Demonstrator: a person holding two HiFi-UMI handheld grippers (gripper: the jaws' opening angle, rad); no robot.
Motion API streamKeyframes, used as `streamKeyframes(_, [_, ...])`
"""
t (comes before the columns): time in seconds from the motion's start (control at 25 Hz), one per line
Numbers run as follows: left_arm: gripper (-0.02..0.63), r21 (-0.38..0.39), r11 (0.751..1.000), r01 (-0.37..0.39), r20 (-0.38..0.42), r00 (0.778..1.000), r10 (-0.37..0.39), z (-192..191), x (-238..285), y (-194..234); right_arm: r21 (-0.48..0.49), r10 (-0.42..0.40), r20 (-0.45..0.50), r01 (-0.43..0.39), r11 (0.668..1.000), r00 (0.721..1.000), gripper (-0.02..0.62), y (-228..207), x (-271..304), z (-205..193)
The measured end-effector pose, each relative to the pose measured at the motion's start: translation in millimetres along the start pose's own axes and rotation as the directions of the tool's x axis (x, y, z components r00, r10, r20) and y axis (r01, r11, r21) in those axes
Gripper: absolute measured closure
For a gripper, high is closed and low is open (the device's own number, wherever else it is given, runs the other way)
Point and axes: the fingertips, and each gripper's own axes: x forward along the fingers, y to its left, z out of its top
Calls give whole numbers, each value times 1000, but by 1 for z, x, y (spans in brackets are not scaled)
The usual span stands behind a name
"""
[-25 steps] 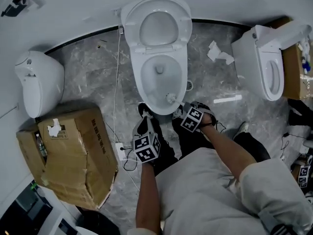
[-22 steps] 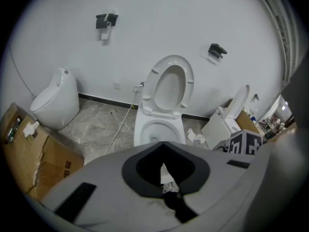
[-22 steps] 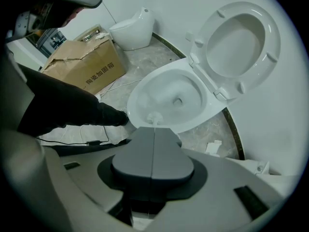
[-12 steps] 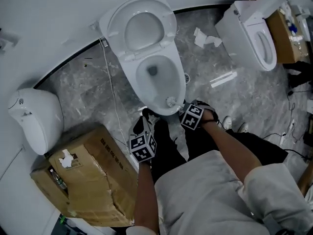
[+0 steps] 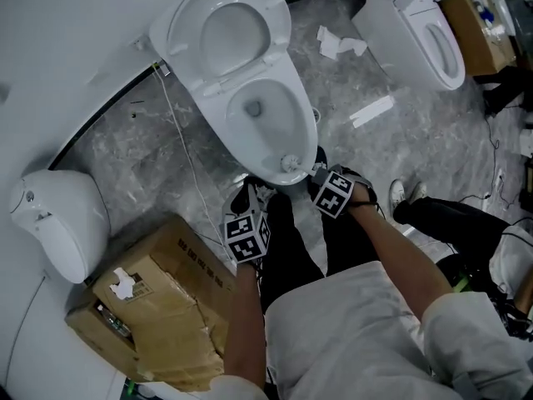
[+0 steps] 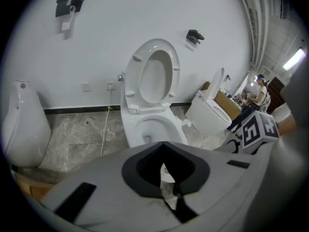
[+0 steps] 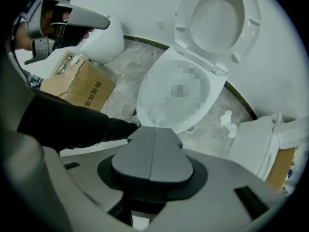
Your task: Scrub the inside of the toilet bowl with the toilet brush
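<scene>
The white toilet (image 5: 304,132) stands with its lid (image 5: 223,32) up against the wall. A white toilet brush head (image 5: 289,163) rests inside the bowl at its front rim. My right gripper (image 5: 316,176) points down just behind it. In the right gripper view its jaws are together at the bowl's near edge (image 7: 145,88), with white bristles (image 7: 154,116) just past the tips (image 7: 154,134); the handle is hidden. My left gripper (image 5: 249,215) hangs left of the bowl's front, clear of the toilet. Its jaws (image 6: 166,178) pinch a white paper scrap (image 6: 165,174).
A battered cardboard box (image 5: 158,307) lies at the lower left, a white fixture (image 5: 54,223) beside it. A second toilet (image 5: 420,27) stands at the upper right, with paper scraps (image 5: 337,44) and a white strip (image 5: 372,111) on the marble floor. A white cable (image 5: 187,173) runs down the toilet's left.
The head view has swung, so the toilet sits further left and tilted. Both grippers stay at the bowl's front, and the brush head stays at the front rim.
</scene>
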Motion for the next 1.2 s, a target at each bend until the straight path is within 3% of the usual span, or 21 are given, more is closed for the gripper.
streamKeyframes(0.52, [580, 3, 1000, -7, -4, 1000, 7, 3, 4, 19, 110, 102, 145, -118, 987, 984, 410, 19, 4, 21])
streamKeyframes(0.8, [580, 1, 999, -36, -3, 999, 36, 4, 16, 39, 153, 115, 264, -159, 975, 958, 410, 14, 14, 45])
streamKeyframes(1.0, [580, 44, 998, -33, -57, 998, 36, -13, 35, 42, 106, 89, 315, -129, 986, 945, 408, 20, 19, 64])
streamKeyframes(1.2, [580, 73, 997, -7, -83, 996, 13, -23, 54, 34, 139, 81, 416, -151, 979, 906, 408, 13, 22, 82])
